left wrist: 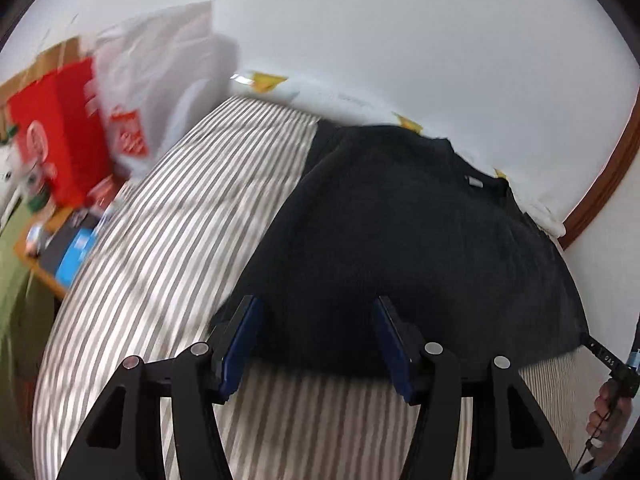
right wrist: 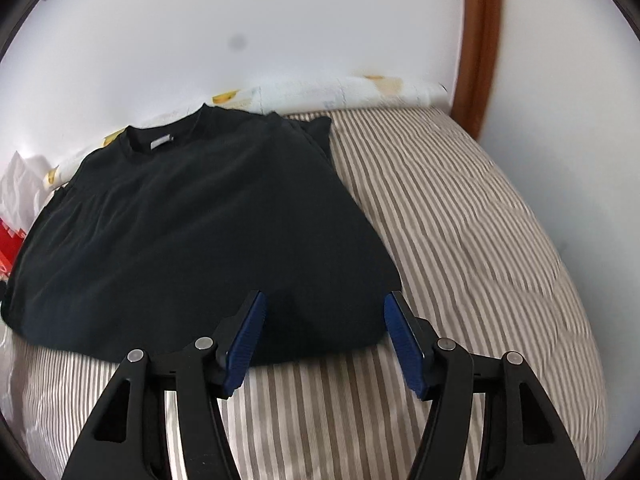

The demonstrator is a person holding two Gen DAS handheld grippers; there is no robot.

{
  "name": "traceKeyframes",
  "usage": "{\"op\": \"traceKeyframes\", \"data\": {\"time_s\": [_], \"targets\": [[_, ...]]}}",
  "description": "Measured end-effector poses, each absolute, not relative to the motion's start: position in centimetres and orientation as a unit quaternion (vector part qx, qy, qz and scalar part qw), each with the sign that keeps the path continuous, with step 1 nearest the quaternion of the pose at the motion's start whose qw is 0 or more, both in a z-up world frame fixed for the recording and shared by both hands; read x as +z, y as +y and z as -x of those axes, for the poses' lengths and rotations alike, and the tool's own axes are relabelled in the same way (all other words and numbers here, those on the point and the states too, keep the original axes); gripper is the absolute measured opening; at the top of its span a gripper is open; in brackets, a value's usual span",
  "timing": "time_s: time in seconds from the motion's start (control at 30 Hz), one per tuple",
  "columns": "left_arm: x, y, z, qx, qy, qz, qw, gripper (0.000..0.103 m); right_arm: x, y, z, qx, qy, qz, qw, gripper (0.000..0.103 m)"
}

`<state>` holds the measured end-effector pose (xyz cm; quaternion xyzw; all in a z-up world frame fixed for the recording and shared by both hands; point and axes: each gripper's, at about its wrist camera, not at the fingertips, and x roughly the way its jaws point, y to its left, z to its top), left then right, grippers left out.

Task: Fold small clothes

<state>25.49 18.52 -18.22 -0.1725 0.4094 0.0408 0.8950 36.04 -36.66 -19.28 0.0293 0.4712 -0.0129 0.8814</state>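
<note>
A black T-shirt (left wrist: 408,240) lies flat on the striped bed, collar toward the wall; it also shows in the right wrist view (right wrist: 192,220). My left gripper (left wrist: 316,308) is open and empty, its blue pads (left wrist: 242,340) just above the shirt's bottom hem near its left corner. My right gripper (right wrist: 324,300) is open and empty, its pads (right wrist: 404,340) over the hem near the shirt's right corner. The other hand-held gripper (left wrist: 612,364) shows at the left wrist view's right edge.
The bed has a brown-and-white striped cover (right wrist: 460,220). A white pillow with yellow print (right wrist: 360,88) lies along the wall. A red box (left wrist: 60,132), a white plastic bag (left wrist: 160,80) and a cluttered side table (left wrist: 60,248) stand left of the bed. A wooden door frame (right wrist: 478,40) is at right.
</note>
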Motion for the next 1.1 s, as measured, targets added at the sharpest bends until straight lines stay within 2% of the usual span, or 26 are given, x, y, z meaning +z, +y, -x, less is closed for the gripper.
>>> {"op": "traceKeyframes", "data": {"time_s": [0.27,0.5,0.7,0.77,0.87,0.97,1.1], "targets": [[-20.8,19.2,-23.0,0.038,0.426,0.225,0.876,0.056,-21.6,-37.7,-33.9,0.001,0.499,-0.09,0.862,0.062],[-21.2,20.1,-25.3,0.017,0.407,0.276,0.871,0.056,-21.6,-39.0,-35.4,0.003,0.485,-0.169,0.858,0.066],[-21.1,19.2,-27.5,0.028,0.405,0.268,0.874,0.053,-21.9,-39.1,-37.0,0.012,0.476,-0.204,0.856,0.068],[-21.0,18.8,-27.9,0.042,0.41,0.254,0.875,0.041,-21.9,-39.1,-37.3,0.018,0.473,-0.217,0.854,0.068],[-21.1,18.8,-27.9,0.051,0.412,0.247,0.875,0.031,-21.7,-39.3,-37.5,0.027,0.469,-0.235,0.851,0.068],[-21.1,19.1,-27.5,0.045,0.416,0.258,0.871,0.027,-21.1,-39.2,-37.3,0.037,0.459,-0.24,0.855,0.068],[-21.1,19.1,-27.3,0.04,0.424,0.256,0.868,0.027,-21.0,-39.7,-37.0,0.039,0.451,-0.26,0.853,0.068]]}}
